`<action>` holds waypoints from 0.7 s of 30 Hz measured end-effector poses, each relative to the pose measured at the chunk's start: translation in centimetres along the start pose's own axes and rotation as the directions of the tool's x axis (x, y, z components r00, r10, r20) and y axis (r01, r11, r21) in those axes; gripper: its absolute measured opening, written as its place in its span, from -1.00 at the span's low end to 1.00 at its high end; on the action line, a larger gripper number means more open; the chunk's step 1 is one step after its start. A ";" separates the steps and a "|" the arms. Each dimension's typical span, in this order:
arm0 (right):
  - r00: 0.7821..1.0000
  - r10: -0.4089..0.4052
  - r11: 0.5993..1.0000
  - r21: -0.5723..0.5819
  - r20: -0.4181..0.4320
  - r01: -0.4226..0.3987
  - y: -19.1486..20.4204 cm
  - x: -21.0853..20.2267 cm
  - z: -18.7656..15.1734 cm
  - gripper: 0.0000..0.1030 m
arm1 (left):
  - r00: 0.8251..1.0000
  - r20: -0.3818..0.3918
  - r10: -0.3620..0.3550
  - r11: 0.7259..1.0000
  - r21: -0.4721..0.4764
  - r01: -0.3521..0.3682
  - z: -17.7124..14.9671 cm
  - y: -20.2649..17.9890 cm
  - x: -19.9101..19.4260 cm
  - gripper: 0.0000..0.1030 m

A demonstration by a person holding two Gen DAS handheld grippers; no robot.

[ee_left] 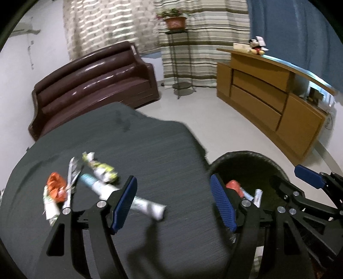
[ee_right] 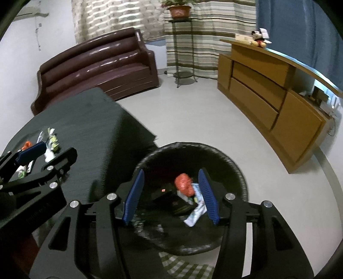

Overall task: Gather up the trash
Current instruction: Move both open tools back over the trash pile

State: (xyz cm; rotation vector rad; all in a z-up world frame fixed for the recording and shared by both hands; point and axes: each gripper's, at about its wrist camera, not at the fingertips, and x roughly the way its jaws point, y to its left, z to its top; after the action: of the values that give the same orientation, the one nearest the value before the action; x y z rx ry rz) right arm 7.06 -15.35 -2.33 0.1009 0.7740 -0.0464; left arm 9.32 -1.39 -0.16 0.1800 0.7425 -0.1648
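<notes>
Several wrappers lie on the dark grey table (ee_left: 150, 137): an orange one (ee_left: 56, 187), a silver one (ee_left: 72, 176), a yellow-green one (ee_left: 100, 168) and a long white-blue one (ee_left: 137, 202). My left gripper (ee_left: 174, 205) hovers open over the table's right part, nothing between its fingers. A round black bin (ee_right: 193, 147) stands on the floor beside the table. It holds an orange wrapper (ee_right: 184, 184) and a white-blue wrapper (ee_right: 196, 212). Above the bin my right gripper (ee_right: 170, 197) is open and empty. The left gripper (ee_right: 47, 156) shows at the left of the right wrist view.
A brown leather sofa (ee_left: 94, 83) stands behind the table. A wooden cabinet (ee_right: 268, 90) with a plush toy (ee_right: 259, 38) runs along the right. A metal stand with a potted plant (ee_right: 180, 10) is by the striped curtain. A checkered mat (ee_right: 184, 266) lies under the bin.
</notes>
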 end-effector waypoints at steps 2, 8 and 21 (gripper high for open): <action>1.000 0.017 1.000 -0.019 -0.005 -0.017 1.3 0.1 -0.1 0.00 | 1.000 -0.008 0.016 1.000 -0.020 -0.017 -0.4 1.3 -0.1 0.34; 0.998 0.062 0.995 -0.072 -0.018 -0.063 4.9 0.1 -0.4 0.00 | 0.996 -0.029 0.083 0.993 -0.082 -0.085 -1.5 5.5 -0.7 0.34; 0.990 0.137 0.977 -0.157 -0.042 -0.142 11.0 0.6 -0.1 0.00 | 0.974 -0.087 0.207 0.955 -0.198 -0.221 -3.9 13.3 -1.2 0.35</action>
State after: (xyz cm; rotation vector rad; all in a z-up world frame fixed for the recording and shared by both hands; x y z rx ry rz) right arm 8.29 -4.37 -2.07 0.0039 0.7968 0.1506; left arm 8.69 12.48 -0.81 0.0666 0.7948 0.1260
